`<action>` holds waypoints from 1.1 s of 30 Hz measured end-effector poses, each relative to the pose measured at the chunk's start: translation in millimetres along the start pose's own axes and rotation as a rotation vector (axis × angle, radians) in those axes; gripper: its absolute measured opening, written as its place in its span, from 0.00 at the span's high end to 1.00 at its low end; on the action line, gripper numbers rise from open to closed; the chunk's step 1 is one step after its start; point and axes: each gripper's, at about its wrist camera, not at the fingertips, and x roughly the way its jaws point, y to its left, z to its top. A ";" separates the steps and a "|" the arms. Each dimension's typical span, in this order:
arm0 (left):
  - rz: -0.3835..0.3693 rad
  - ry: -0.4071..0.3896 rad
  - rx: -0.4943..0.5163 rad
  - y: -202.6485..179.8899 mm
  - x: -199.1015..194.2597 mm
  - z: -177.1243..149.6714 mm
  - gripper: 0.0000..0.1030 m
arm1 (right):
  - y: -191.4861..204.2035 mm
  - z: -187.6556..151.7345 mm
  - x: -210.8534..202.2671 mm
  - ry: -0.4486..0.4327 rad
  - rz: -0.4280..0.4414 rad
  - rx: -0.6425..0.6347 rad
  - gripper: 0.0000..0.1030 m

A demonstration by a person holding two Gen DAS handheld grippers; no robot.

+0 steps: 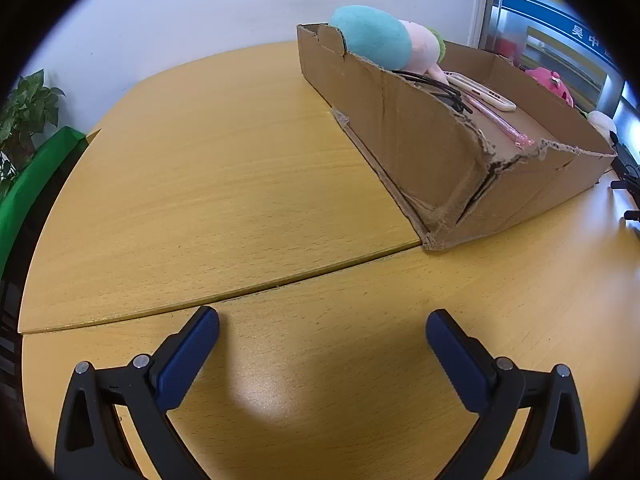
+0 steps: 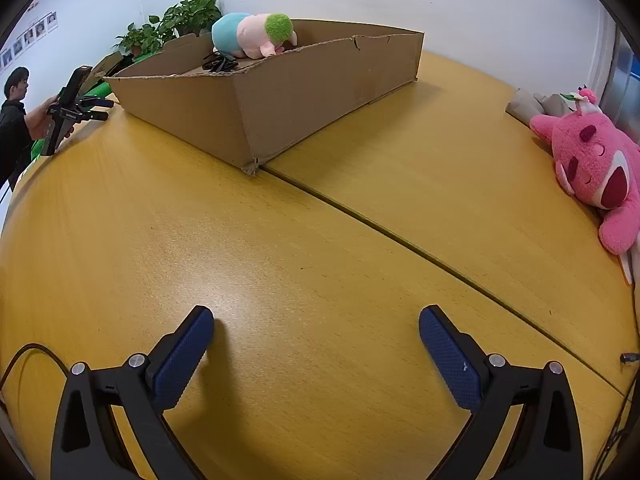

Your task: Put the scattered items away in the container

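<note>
A torn cardboard box (image 1: 416,148) (image 2: 304,92) stands on the wooden table. Inside it lie a plush toy with a teal body, pink head and green tuft (image 1: 376,36) (image 2: 248,36), black cables (image 1: 432,88) (image 2: 219,63), a white phone case (image 1: 480,90) and a pink pen (image 1: 500,122). A pink plush bear (image 2: 596,168) (image 1: 550,82) lies on the table outside the box. My left gripper (image 1: 322,334) is open over bare table, short of the box's near corner. My right gripper (image 2: 316,332) is open over bare table too, well short of the box and left of the bear.
Potted plants (image 2: 176,24) (image 1: 28,108) and a green object (image 1: 36,176) stand by the wall. A person (image 2: 14,120) at far left holds the other gripper (image 2: 70,108). Grey cloth (image 2: 536,106) lies behind the bear. A seam (image 2: 400,236) crosses the tabletop. Cables (image 2: 624,412) trail at the right edge.
</note>
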 end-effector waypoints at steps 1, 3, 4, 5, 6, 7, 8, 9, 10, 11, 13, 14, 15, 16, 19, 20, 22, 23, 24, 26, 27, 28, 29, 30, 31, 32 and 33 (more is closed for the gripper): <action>0.001 0.003 0.001 1.2 -0.5 1.5 0.00 | -0.3 -0.5 -0.3 0.000 0.001 -0.001 0.00; 0.001 0.002 0.001 1.0 -0.4 1.5 0.00 | -0.7 -1.2 -0.8 0.001 0.000 -0.002 0.00; 0.000 0.002 0.001 0.8 -0.4 1.6 0.00 | -0.1 -2.1 -1.4 0.001 0.000 -0.002 0.00; 0.001 0.002 0.001 0.8 -0.3 1.6 0.00 | 0.1 -2.6 -2.0 0.001 0.001 -0.002 0.00; 0.001 0.002 0.002 0.8 -0.3 1.6 0.00 | -0.1 -2.6 -2.2 0.001 0.001 -0.002 0.00; 0.001 0.002 0.002 0.7 -0.3 1.6 0.00 | -0.2 -2.5 -2.1 0.001 0.001 -0.002 0.00; 0.001 0.002 0.002 0.7 -0.2 1.7 0.00 | -0.2 -2.7 -2.2 0.001 0.001 -0.002 0.00; 0.001 0.002 0.002 0.8 -0.2 1.8 0.00 | -0.5 -2.5 -2.1 0.001 0.001 -0.002 0.00; 0.001 0.002 0.002 0.9 -0.1 1.8 0.00 | -0.6 -2.5 -2.1 0.001 0.001 -0.003 0.00; 0.001 0.001 0.002 0.5 -0.1 1.7 0.00 | -0.6 -2.5 -2.1 0.001 0.001 -0.003 0.00; 0.001 0.001 0.002 0.7 0.0 1.9 0.00 | -0.8 -2.5 -2.2 0.001 0.001 -0.003 0.00; 0.001 0.001 0.002 0.9 0.1 2.1 0.00 | -0.8 -2.5 -2.2 0.001 0.002 -0.003 0.00; 0.001 0.001 0.002 0.3 0.0 1.8 0.00 | -0.9 -2.5 -2.2 0.001 0.002 -0.003 0.00; 0.001 0.001 0.002 0.2 0.0 1.8 0.00 | -0.9 -2.6 -2.3 0.001 0.002 -0.003 0.00; 0.002 0.001 0.003 0.7 0.2 2.2 0.00 | -1.0 -2.7 -2.4 0.001 0.002 -0.004 0.00; 0.002 0.000 0.003 0.6 0.2 2.1 0.00 | -0.9 -2.8 -2.5 0.001 0.002 -0.004 0.00; 0.002 0.000 0.003 0.2 0.2 2.0 0.00 | -1.2 -2.8 -2.4 0.001 0.002 -0.004 0.00; 0.002 0.000 0.003 -0.1 0.2 1.8 0.00 | -1.1 -2.9 -2.5 0.001 0.002 -0.004 0.00; 0.002 0.000 0.003 -0.1 0.2 1.9 0.00 | -1.3 -2.7 -2.4 0.001 0.002 -0.004 0.00; 0.002 0.000 0.003 -0.1 0.2 1.9 0.00 | -1.3 -3.0 -2.7 0.001 0.002 -0.004 0.00; 0.002 0.000 0.003 0.0 0.3 2.1 0.00 | -1.1 -3.1 -2.8 0.001 0.002 -0.004 0.00; 0.002 0.000 0.003 0.1 0.3 2.1 0.00 | -1.5 -2.7 -2.6 0.001 0.002 -0.005 0.00; 0.002 0.000 0.003 0.0 0.3 2.2 0.00 | -1.4 -2.9 -2.7 0.001 0.002 -0.005 0.00; 0.002 0.000 0.003 0.4 0.4 2.4 0.00 | -1.7 -2.7 -2.6 0.001 0.002 -0.005 0.00; 0.002 0.000 0.003 0.2 0.4 2.3 0.00 | -1.7 -2.7 -2.7 0.001 0.003 -0.005 0.00; 0.002 0.000 0.003 0.0 0.3 2.3 0.00 | -1.8 -2.8 -2.7 0.001 0.003 -0.005 0.00; 0.002 0.000 0.003 -0.2 0.3 2.2 0.00 | -1.5 -3.0 -2.9 0.001 0.003 -0.005 0.00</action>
